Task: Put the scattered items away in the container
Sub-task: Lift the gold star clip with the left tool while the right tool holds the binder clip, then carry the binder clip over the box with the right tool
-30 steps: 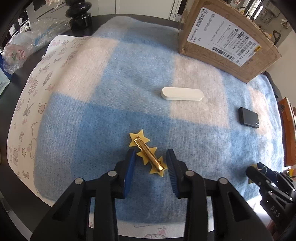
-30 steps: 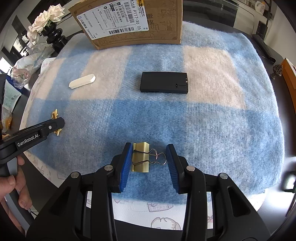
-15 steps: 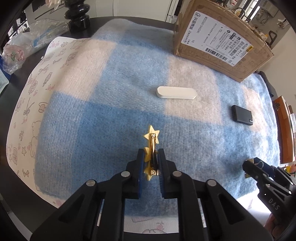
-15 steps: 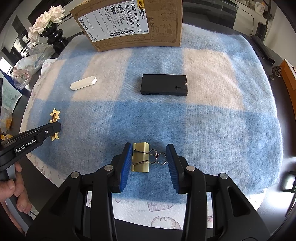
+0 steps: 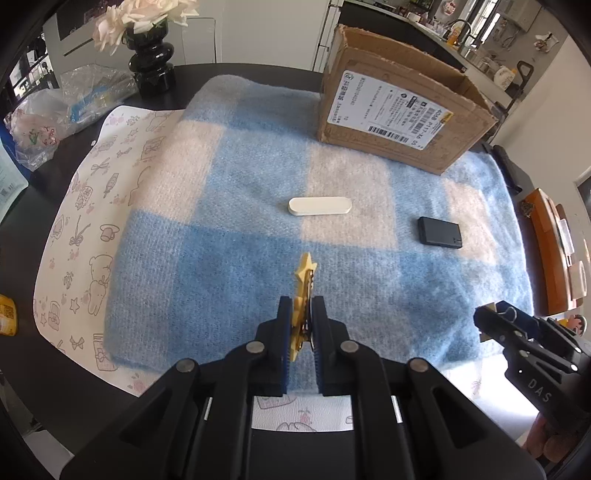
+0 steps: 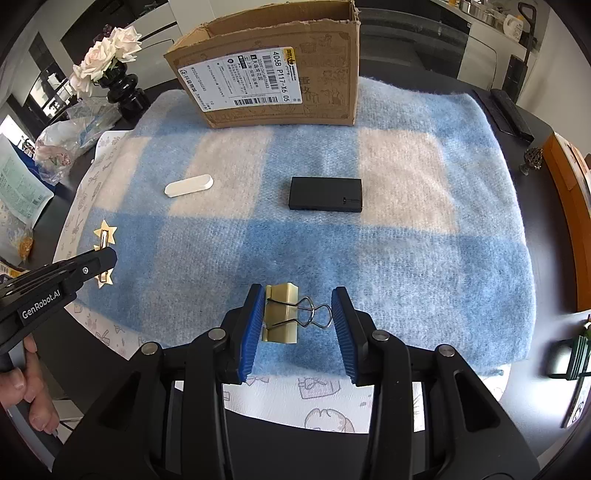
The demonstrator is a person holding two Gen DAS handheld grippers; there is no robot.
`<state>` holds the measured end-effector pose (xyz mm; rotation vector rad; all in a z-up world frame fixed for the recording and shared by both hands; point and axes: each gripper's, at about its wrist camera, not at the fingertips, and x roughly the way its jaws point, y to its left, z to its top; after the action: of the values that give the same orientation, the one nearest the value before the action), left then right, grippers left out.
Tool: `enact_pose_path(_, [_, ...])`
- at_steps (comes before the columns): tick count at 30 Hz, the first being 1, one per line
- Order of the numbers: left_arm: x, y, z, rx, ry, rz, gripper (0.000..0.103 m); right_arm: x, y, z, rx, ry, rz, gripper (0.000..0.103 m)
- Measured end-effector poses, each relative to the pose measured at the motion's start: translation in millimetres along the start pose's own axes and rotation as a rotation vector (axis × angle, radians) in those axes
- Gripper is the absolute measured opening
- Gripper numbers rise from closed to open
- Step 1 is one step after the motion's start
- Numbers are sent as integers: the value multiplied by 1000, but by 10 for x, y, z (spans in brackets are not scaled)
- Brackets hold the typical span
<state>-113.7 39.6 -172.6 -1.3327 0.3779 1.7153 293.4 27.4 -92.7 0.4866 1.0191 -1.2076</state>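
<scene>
1. A dark table (image 5: pixel 229 70) carries a blue-and-cream checked blanket (image 5: pixel 258 155).
2. Beyond the blanket's far left corner stands a black vase (image 5: pixel 151 68) of pale roses (image 5: pixel 122 18).
3. Behind the vase, a white wall (image 5: pixel 258 29).
4. Right of the blanket, an orange-brown board (image 5: pixel 546 251).

Left gripper (image 5: pixel 302 325): jaws nearly closed, clamped on a thin yellow star clip (image 5: pixel 305 280) that stands on edge between the blue pads.
Left hand (image 6: pixel 27 387): bare fingers wrapped around the left gripper's handle, seen at the lower left of the right wrist view.
Right gripper (image 6: pixel 298 325): jaws spread wide, blue pads either side of a binder clip (image 6: pixel 282 317), its left pad touching or almost touching it.
</scene>
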Motion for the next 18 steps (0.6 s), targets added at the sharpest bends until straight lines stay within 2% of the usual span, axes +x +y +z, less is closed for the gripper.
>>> enact_pose_path(18, [-1041,-84,-195,34,-59,1,10,-1107,31,-180,-43,-106,-62,38])
